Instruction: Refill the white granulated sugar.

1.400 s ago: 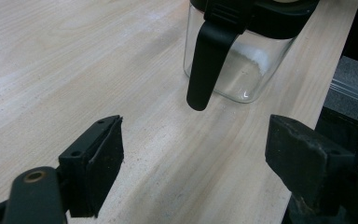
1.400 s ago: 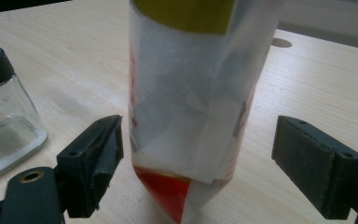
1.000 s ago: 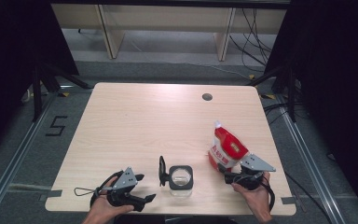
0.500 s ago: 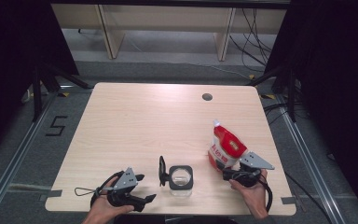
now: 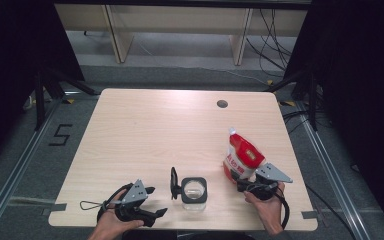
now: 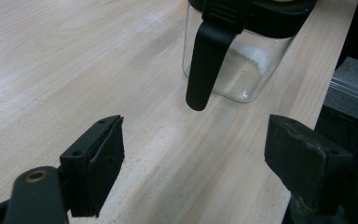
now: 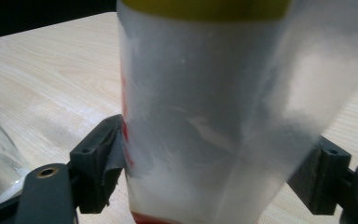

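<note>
Two grippers low at the worktop near edge. Right gripper fingers hold the red-and-white pouch near its base — likely for pouring. Left gripper fingers wide, empty, facing the glass jar handle — probably to steady it.

From my left gripper's camera the jar ran off the top edge, rim and lid unseen. From my right gripper's the pouch was a pale blur, its top and base cut off. From above, the print on it was too small to read.
</note>
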Tool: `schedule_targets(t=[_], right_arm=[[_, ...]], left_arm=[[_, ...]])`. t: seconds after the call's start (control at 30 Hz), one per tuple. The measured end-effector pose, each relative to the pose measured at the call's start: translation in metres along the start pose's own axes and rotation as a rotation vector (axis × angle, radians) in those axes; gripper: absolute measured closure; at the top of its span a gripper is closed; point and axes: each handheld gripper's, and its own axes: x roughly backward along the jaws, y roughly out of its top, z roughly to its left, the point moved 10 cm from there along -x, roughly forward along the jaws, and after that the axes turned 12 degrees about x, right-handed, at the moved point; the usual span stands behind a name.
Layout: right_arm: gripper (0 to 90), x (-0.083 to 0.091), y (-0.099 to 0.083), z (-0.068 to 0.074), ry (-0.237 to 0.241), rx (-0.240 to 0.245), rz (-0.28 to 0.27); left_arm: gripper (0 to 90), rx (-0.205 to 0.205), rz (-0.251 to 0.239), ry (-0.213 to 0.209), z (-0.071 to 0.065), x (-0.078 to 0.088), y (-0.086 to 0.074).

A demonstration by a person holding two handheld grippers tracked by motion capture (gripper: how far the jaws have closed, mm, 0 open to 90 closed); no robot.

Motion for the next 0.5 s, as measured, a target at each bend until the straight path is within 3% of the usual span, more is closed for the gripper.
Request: schedule_targets(t=[0.03, 0.07, 0.1, 0.13, 0.2, 0.3, 0.33, 0.37, 0.5], right_arm=[[23.2, 0.0002, 0.0004, -0.0016, -0.011, 0.012, -0.008], [23.2, 0.0027, -0.0001, 0.0004, -0.023, -0.030, 0.004], [23.2, 0.0025, 0.0018, -0.0015, -0.015, 0.006, -0.010], [23.4, 0.0036, 0.0029, -0.0005, -0.032, -0.025, -0.014], [23.6, 0.0031, 0.0051, -0.0021, -0.034, 0.010, -0.033], [23.7, 0.0039, 0.0086, 0.0033, -0.019, -0.010, -0.053], [23.6, 0.0052, 0.0079, 0.0043, -0.024, -0.012, -0.038], [23.6, 0.0045, 0.0079, 0.0026, -0.041, 0.014, -0.042], [23.8, 0.0015, 0.0077, 0.0070, -0.036, 0.005, -0.051]], left_arm=[[19.4, 0.000, 0.000, 0.000, -0.0001, 0.0000, 0.0001], [19.4, -0.005, 0.003, 0.003, 0.0005, 0.0002, 0.0000], [19.4, -0.001, 0.001, -0.001, -0.0001, 0.0001, 0.0000], [19.4, 0.003, 0.002, -0.003, -0.0001, 0.0003, -0.0001], [19.4, 0.015, 0.003, -0.019, -0.0012, 0.0011, 0.0004], [19.5, 0.005, 0.004, -0.006, 0.0008, 0.0015, 0.0002], [19.5, 0.006, 0.007, -0.013, 0.0005, 0.0010, -0.0002], [19.5, 0.005, 0.009, -0.007, 0.0011, 0.0009, -0.0005], [19.5, 0.008, 0.007, -0.010, -0.0002, 0.0005, -0.0006]])
